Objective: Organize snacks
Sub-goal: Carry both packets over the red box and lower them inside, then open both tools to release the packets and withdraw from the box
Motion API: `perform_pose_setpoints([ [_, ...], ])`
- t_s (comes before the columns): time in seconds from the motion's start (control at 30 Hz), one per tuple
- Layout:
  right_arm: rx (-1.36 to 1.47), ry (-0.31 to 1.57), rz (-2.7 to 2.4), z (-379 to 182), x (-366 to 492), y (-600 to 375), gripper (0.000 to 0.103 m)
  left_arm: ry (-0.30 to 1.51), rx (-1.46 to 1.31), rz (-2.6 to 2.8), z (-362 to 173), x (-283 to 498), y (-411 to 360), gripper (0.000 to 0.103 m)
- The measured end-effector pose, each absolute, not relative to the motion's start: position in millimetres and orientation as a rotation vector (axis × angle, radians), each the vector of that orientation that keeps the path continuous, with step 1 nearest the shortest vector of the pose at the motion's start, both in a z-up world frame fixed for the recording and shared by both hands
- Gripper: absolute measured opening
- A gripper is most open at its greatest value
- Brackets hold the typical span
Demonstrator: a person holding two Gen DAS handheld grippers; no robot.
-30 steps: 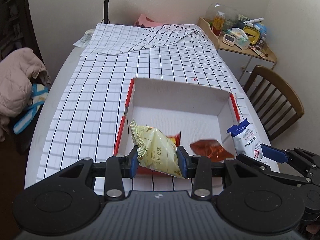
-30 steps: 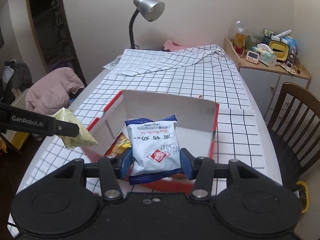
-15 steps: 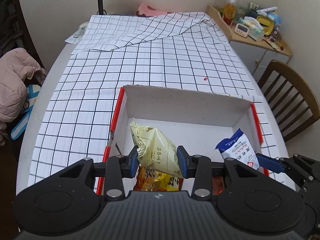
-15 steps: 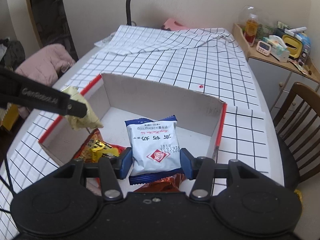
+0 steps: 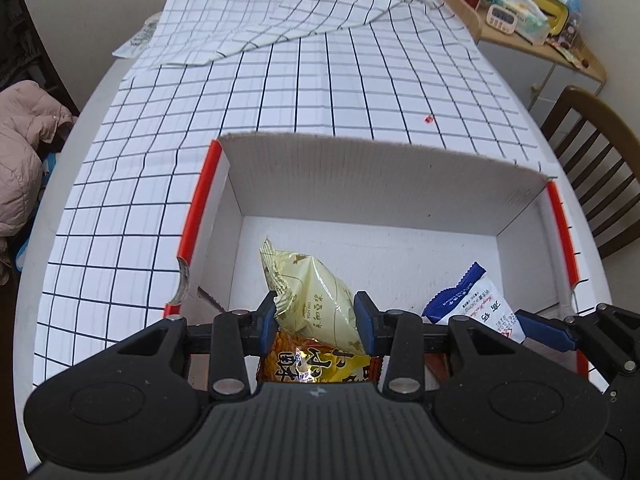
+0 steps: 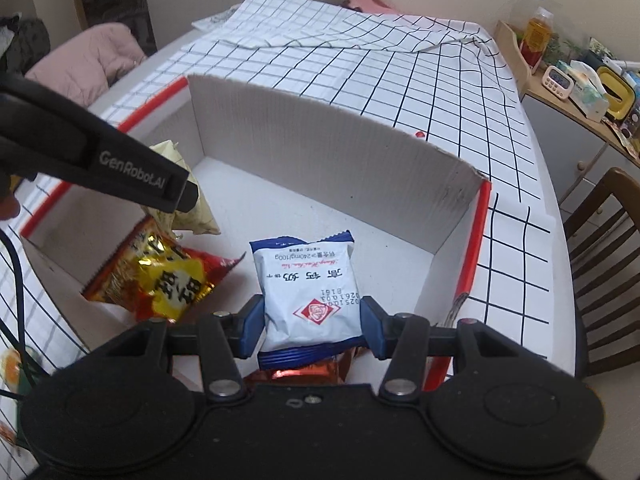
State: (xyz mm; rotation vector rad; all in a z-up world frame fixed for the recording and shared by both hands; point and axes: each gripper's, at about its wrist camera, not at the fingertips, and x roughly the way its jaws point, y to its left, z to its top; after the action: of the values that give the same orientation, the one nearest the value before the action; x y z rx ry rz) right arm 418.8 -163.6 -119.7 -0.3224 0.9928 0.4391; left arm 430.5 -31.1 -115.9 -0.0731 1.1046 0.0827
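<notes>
while the left gripper (image 5: 316, 318) stays clamped on the yellow packet (image 5: 316, 300) and the right gripper (image 6: 312, 330) on the white-and-blue packet (image 6: 310, 288), both hang over the white box (image 6: 320, 140). letting go this high could tip either one onto the red-and-gold bag (image 6: 168, 276), leaving a jumbled pile.

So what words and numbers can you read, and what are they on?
"GenRobot.AI": side of the left hand-held gripper.
"240mg/100g": blue-and-white packet, seen upside down.
"YON HO": pale yellow packet.
Chinese characters on all packets, including the red-and-gold packet, and the timer digits: too small or blurred.

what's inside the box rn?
In the box: a red-and-gold pack lying inside, a copper wrapper mostly hidden under the right gripper. Near corners are covered.
</notes>
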Motion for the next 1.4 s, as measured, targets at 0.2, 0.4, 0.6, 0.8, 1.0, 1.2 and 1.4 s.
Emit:
perform_pose_setpoints([
  [0.2, -0.321, 1.004, 0.439, -124.4, 422.5, -163.5, 0.050, 1.122, -0.069, 0.085, -124.0, 431.9, -31.2, 0.040],
  [0.4, -0.288, 1.011, 0.436, -123.3, 424.7, -167.0, 0.051, 1.124, -0.080, 0.087, -122.1, 432.6, -28.1, 0.042],
  [0.6, -0.255, 0.983, 0.416, -114.5, 420.6, -169.7, 0.065, 1.113, -0.101, 0.089, -114.2, 427.4, -23.8, 0.056],
  [0.8, -0.223, 0.951, 0.404, -100.7, 410.7, -173.8, 0.074, 1.078, -0.118, 0.075, -98.4, 416.6, -20.1, 0.057],
  [1.0, -0.188, 0.917, 0.397, -84.9, 394.5, -178.5, 0.081, 1.038, -0.112, 0.058, -80.5, 397.6, -18.4, 0.057],
  [1.2, -0.140, 0.877, 0.398, -66.5, 373.5, -182.4, 0.086, 0.993, -0.103, 0.033, -61.0, 371.4, -17.6, 0.057],
  [1.4, -0.112, 0.824, 0.390, -49.3, 346.2, -186.6, 0.091, 0.950, -0.105, 0.022, -42.3, 339.3, -13.2, 0.061],
])
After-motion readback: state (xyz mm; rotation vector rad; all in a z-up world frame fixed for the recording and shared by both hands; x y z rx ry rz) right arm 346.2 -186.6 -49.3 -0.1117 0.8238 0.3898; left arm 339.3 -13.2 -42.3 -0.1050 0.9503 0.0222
